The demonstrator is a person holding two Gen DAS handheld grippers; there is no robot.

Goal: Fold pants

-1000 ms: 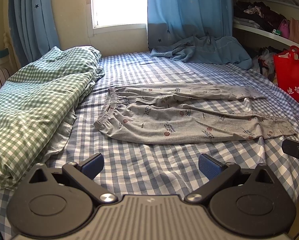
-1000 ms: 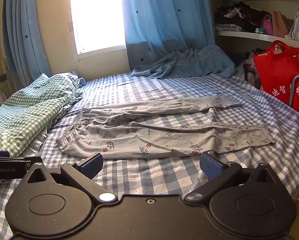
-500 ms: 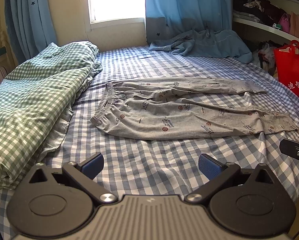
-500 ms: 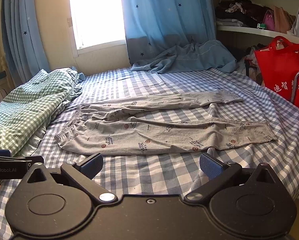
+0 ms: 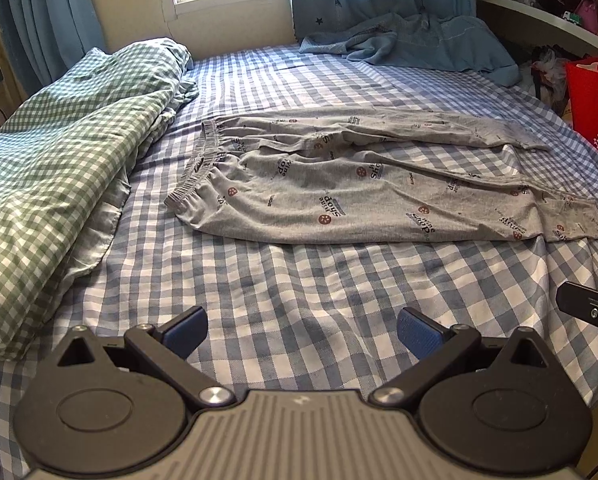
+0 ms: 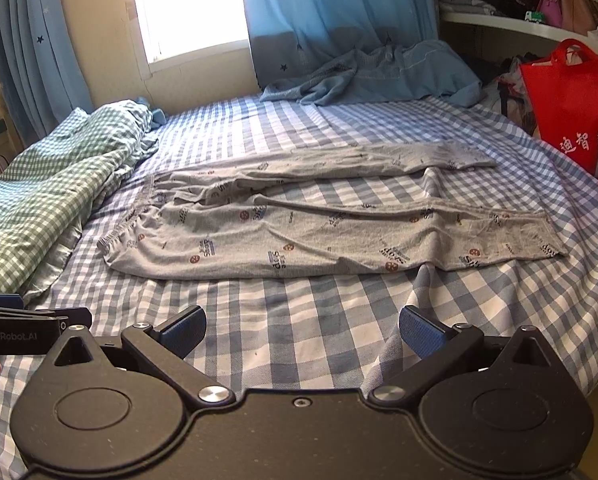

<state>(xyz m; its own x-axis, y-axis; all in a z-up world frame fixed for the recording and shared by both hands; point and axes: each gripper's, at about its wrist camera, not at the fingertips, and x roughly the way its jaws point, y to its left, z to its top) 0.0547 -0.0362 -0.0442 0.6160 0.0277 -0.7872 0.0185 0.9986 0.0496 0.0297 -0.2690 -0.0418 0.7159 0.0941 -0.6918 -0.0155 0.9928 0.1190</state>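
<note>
step: approach, no fold begun; I hold left gripper (image 5: 301, 330) and right gripper (image 6: 302, 328) spread, empty, near edge of bed (image 5: 299, 288)
pants (image 5: 379, 192): flat mid-bed, waistband left, legs right
next: I'd pinch waistband and cuff
room: bare sheet near; green quilt (image 5: 59, 152) crowds left; red bag (image 6: 571, 96) right

Blue-checked bed (image 5: 299, 280). Green gingham quilt (image 5: 59, 152) bunched along left edge; blue garment (image 5: 419, 44) at far edge under curtains (image 6: 319, 20). Red bag (image 6: 571, 100) off right edge.
</note>
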